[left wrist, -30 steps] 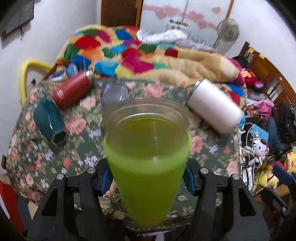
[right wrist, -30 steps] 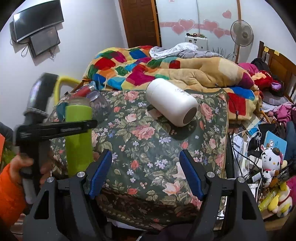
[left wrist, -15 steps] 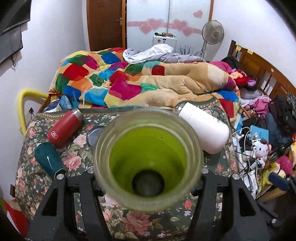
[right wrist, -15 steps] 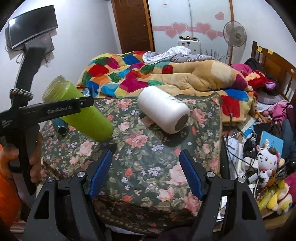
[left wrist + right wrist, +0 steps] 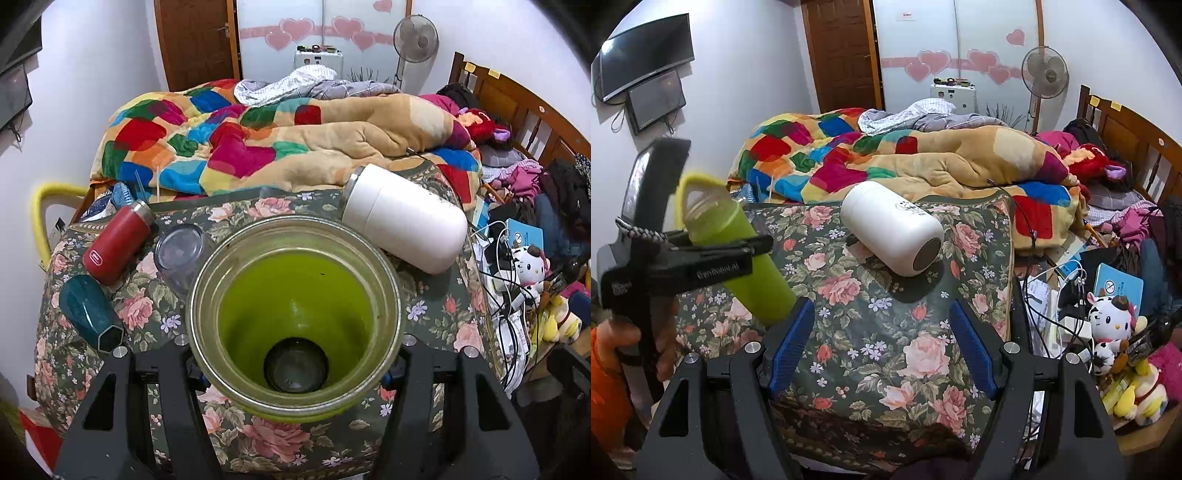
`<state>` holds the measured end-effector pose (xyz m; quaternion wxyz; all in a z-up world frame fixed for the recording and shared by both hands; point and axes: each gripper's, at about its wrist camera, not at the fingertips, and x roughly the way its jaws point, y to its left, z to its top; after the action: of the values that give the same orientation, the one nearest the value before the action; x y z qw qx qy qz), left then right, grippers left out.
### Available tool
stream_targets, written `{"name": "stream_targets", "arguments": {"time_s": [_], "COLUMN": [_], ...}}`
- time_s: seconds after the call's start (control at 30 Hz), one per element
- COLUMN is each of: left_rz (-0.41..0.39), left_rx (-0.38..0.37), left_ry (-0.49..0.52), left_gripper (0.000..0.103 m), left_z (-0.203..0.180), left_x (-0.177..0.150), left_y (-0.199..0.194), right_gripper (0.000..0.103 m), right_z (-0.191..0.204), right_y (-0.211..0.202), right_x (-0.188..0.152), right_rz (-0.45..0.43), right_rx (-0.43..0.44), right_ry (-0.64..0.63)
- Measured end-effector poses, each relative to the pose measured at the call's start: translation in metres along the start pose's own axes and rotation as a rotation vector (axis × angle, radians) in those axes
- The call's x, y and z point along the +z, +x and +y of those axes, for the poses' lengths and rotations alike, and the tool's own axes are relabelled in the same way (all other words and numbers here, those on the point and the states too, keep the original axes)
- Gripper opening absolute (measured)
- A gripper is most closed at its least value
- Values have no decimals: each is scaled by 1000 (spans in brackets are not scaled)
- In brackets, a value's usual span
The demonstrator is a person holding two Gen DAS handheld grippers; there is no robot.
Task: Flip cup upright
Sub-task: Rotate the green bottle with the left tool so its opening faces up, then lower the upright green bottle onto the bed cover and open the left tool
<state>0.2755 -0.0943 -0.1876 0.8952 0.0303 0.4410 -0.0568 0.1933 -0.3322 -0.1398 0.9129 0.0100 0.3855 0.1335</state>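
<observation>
My left gripper (image 5: 293, 369) is shut on a lime green cup (image 5: 295, 314) and holds it above the flowered table (image 5: 424, 306). The cup's open mouth faces the left wrist camera, so I look down into it. In the right wrist view the green cup (image 5: 738, 254) is tilted, mouth up and to the left, base down toward the table, clamped in the left gripper (image 5: 720, 254). My right gripper (image 5: 882, 343) is open and empty over the table's front part.
A white flask (image 5: 402, 218) lies on its side at the right. A red flask (image 5: 116, 242), a clear cup (image 5: 179, 253) and a dark teal cup (image 5: 90, 314) lie at the left. A bed with a patchwork blanket (image 5: 886, 158) is behind. Clutter and cables (image 5: 1071, 302) are on the right.
The left gripper has lifted the green cup off the table and is turning it, from mouth-down toward mouth-up. The right gripper stayed open and barely moved.
</observation>
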Motion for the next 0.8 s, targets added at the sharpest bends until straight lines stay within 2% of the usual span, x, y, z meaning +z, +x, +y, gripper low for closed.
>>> {"name": "stream_targets", "arguments": {"time_s": [0.2,0.33,0.43,0.6,0.8], "left_rz": [22,50,44,-75,-296], "left_rx": [-12,-48,-55,-61,-45], "left_ry": [0,15,31,42,32], "left_gripper": [62,76,76,76,84], "left_z": [2,2,0,5,18], "left_x": [-5,-5,-8,-12,-21], "left_y": [-2,-8,-21,-78,-168], "right_gripper": [73,73,73,73,73], "right_z": [6,13,19,31,49], "right_y": [-4,-12,-20,-48,-97], "right_x": [1,2,4,9,17], "right_rz": [-6,-22,-41,-108,-242], "right_rx": [5,14,20,35,62], "right_ry": [-17,-30,-38,-52,-68]}}
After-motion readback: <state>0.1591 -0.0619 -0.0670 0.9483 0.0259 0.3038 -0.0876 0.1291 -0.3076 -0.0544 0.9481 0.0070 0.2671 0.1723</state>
